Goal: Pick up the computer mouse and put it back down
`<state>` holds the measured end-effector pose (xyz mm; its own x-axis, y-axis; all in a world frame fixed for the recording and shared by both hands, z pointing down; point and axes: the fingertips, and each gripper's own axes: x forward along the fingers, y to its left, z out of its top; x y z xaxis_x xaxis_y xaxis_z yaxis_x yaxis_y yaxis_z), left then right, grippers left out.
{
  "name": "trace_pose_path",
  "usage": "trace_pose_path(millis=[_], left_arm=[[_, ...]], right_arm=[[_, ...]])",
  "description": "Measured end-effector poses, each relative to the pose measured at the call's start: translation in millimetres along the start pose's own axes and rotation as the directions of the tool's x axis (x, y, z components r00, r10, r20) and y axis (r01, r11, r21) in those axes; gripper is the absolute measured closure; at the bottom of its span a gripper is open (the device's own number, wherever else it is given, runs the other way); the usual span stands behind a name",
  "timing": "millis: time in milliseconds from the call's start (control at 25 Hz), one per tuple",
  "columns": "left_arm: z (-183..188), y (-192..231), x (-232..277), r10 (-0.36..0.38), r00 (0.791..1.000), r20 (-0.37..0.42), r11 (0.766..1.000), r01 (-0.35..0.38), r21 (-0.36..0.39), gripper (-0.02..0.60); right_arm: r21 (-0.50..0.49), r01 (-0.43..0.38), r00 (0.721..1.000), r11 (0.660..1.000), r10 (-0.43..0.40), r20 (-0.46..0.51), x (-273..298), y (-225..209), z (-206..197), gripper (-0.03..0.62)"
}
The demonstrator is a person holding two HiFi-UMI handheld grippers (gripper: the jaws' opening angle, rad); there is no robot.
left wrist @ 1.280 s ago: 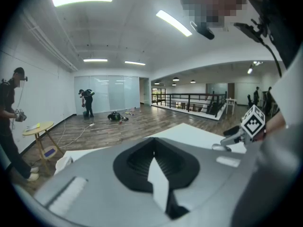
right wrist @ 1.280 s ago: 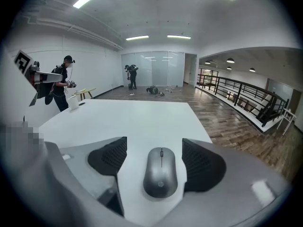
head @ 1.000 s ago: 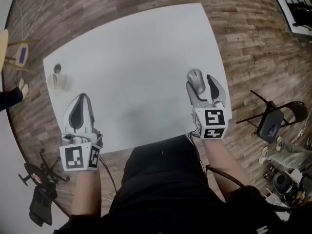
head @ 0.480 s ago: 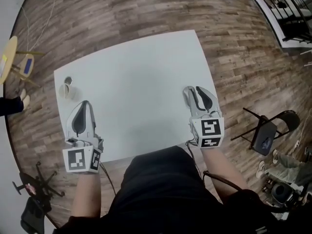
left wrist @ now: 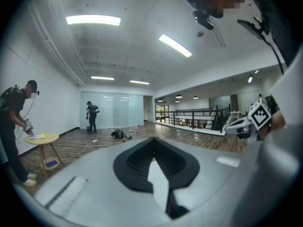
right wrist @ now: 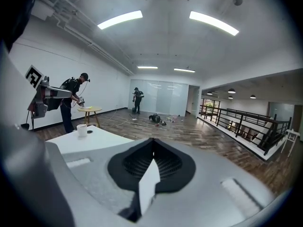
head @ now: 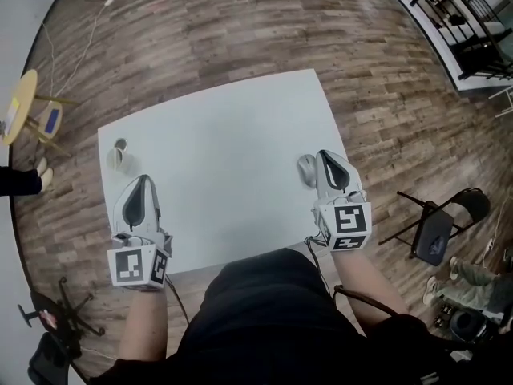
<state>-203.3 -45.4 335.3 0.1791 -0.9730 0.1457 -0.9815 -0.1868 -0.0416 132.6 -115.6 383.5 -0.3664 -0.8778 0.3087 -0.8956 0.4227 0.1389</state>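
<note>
Lying on the white table (head: 224, 127), the grey computer mouse (head: 306, 170) sits close to the table's right edge and towards the side nearer the person. In the head view it shows just beside the left flank of the right gripper (head: 329, 159). Its long axis runs roughly from the near edge towards the far edge, about parallel to that gripper. It is too small to tell which end is the button end.

The right gripper is clenched: in its own view the jaws (right wrist: 151, 148) meet along a single seam with nothing between them, so the mouse is not held. That view looks out almost level across the table, past a white cup (right wrist: 82, 129) and a small dark round thing (right wrist: 90, 131) beside it at the far left corner.

The left gripper (head: 143, 181) hangs over the table's left side, near the front edge, well apart from the mouse. It points the same way, and its jaws (left wrist: 152, 148) are pressed together and empty.

Around the table lies a wood-plank floor (head: 240, 22), with a folding chair (head: 437, 223) to the right. A round yellow side table (head: 24, 103) stands to the left, where a person (right wrist: 71, 103) is at work.
</note>
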Motion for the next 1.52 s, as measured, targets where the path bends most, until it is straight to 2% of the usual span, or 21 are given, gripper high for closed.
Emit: trace_pose_path(millis=[360, 600, 1000, 1240, 1360, 1520], left_arm=[[20, -4, -3, -0.001, 0.999, 0.05, 0.999, 0.003, -0.036, 0.577], [20, -9, -6, 0.002, 0.998, 0.057, 1.0, -0.001, -0.028, 0.577], [22, 0, -13, 0.05, 0.996, 0.074, 0.999, -0.05, -0.001, 0.577], [23, 1, -9, 0.066, 0.993, 0.098, 0.998, -0.064, -0.021, 0.577], [25, -13, -7, 0.045, 0.992, 0.116, 0.998, -0.04, -0.044, 0.577], [9, -19, -8, 0.022, 0.996, 0.085, 1.0, -0.021, -0.006, 0.577]], right_arm=[[-0.013, -0.021, 0.996, 1.0, 0.022, 0.082, -9, 7, 29, 0.591], [-0.008, -0.041, 0.991, 0.999, 0.041, 0.124, -12, 10, 34, 0.591], [-0.013, -0.054, 0.981, 0.998, 0.056, 0.185, -15, 8, 45, 0.591], [-0.015, -0.047, 0.979, 0.999, 0.049, 0.199, -14, 1, 42, 0.591], [0.004, -0.049, 0.98, 0.999, 0.048, 0.193, -18, -1, 34, 0.591], [0.023, -0.057, 0.979, 0.998, 0.051, 0.199, -16, -1, 24, 0.591]])
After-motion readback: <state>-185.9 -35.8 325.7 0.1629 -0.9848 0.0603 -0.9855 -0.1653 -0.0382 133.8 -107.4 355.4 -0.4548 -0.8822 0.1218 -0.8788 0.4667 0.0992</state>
